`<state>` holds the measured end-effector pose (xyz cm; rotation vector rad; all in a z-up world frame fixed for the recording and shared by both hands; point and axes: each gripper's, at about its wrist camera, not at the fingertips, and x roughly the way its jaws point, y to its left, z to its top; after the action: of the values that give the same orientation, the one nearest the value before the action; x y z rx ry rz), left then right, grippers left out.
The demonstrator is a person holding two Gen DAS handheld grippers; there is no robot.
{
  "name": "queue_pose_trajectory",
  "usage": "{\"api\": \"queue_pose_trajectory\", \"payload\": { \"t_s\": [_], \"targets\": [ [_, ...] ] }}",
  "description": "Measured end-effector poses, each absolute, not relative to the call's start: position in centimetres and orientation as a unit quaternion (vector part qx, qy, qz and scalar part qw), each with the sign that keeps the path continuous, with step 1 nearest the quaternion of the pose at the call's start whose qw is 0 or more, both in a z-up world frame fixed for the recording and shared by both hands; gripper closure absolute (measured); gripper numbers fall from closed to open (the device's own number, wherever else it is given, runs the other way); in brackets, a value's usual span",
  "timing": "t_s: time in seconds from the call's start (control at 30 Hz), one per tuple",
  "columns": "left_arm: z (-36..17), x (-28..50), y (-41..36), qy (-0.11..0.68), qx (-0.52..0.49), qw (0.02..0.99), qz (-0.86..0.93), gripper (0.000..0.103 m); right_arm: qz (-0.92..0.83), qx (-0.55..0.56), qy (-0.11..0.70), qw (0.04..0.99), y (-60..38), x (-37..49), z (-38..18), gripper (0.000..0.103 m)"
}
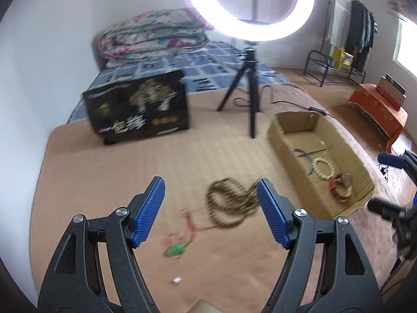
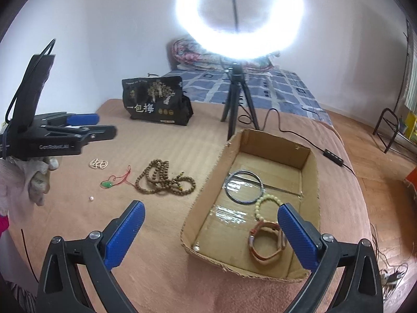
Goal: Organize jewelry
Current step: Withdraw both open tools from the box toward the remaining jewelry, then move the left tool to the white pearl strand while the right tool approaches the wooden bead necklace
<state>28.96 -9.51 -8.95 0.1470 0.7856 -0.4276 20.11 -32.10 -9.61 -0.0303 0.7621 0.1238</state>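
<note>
Brown wooden beads lie in a loose heap on the bed's tan blanket, just left of the box; through my left camera they sit between the pads, blurred, nearer the right one. At their 9 o'clock I see a green pendant on a red cord, and at 10 o'clock a small pale bracelet. A tiny pearl rests alone at the pendant's 7 o'clock.

Inside the box I count a dark bangle, a cream bead bracelet touching it at 5 o'clock, a tan strap nearer me, and a pearl in the near left corner.

My right claw is spread wide over the box's near edge, nothing between its pads. My left claw is also spread and empty, hanging above the blanket; a gloved hand carries it.

Beyond, at 12 o'clock, stand a black bag and a ring light on a tripod.
</note>
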Motion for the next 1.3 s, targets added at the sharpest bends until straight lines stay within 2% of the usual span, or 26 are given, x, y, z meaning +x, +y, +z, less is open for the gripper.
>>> {"api": "queue_pose_trajectory", "payload": {
  "t_s": [0.53, 0.9, 1.3],
  "targets": [
    [-14.5, 30.0, 1.9, 0.439, 0.048, 0.884, -0.154, 0.028, 0.13, -0.047, 0.429, 0.893, -26.2, 26.8, -10.4, 0.0],
    [-18.8, 31.9, 2.3, 0.471, 0.036, 0.868, -0.155, 0.028, 0.161, -0.078, 0.492, 0.852, -23.1, 31.3, -13.8, 0.002],
    [-20.9, 34.3, 3.0, 0.484, 0.005, 0.863, -0.145, 0.028, 0.176, -0.092, 0.536, 0.821, -20.7, 35.0, -17.0, 0.005]
  ]
}}
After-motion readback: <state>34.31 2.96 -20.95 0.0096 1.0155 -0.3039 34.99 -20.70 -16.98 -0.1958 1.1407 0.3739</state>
